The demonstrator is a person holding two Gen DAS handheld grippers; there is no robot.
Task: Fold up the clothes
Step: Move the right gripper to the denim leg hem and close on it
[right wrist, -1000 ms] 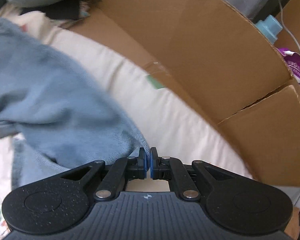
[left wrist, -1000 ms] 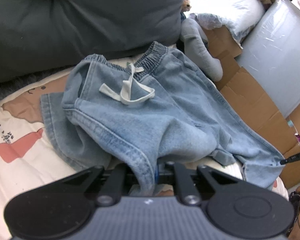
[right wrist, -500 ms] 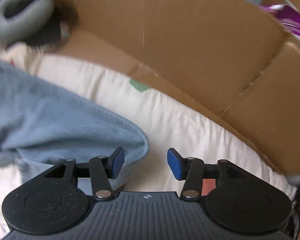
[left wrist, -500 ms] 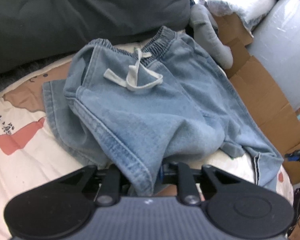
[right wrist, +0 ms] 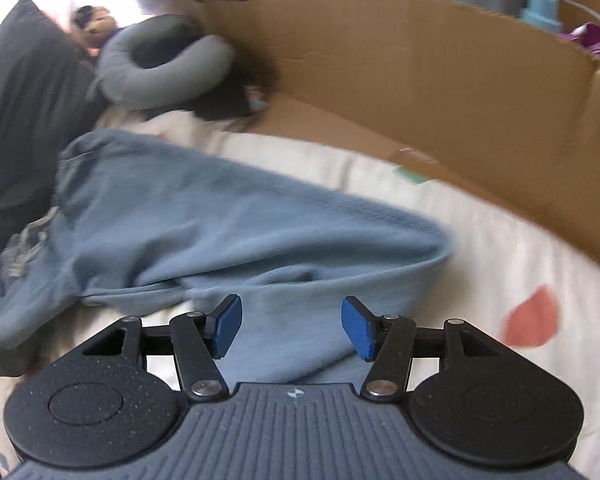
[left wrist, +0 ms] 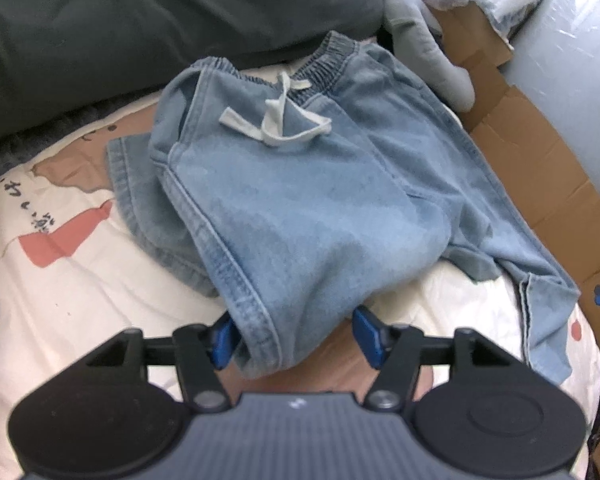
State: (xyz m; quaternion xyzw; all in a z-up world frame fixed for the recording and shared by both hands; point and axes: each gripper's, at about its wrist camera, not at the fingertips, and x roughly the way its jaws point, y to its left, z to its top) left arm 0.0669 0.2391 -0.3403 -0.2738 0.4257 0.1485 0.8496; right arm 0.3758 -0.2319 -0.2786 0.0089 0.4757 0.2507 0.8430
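Both grippers have let go since the earlier frames: the left gripper point(left wrist: 296, 338), which was clamped on a hem of the shorts point(left wrist: 308, 200), now has its jaws apart and opening, and the right gripper point(right wrist: 292, 328), which was pinched shut at the cloth's edge, is also spread and opening, and has swung so that the shorts fill more of its view. In the left wrist view the folded hem of one leg lies between the blue pads point(left wrist: 367, 336), draped down toward the camera; the left pad sits just beside the seam while the right pad stands clear of the cloth, so nothing is squeezed. The rest of the shorts spreads ahead of this gripper on the quilt point(left wrist: 80, 280), the waistband and white drawstring point(left wrist: 276, 120) at the far end, near the dark pillow point(left wrist: 160, 12). Another leg trails to the right of the gripper, toward the cardboard point(left wrist: 540, 168). In the right wrist view, which is blurred, the denim point(right wrist: 228, 232) passes under and between the open pads without being pressed and bunches ahead and to the left. The cardboard wall point(right wrist: 420, 72) curves ahead and to the right, and a grey cushion point(right wrist: 160, 68) lies far ahead on the left.
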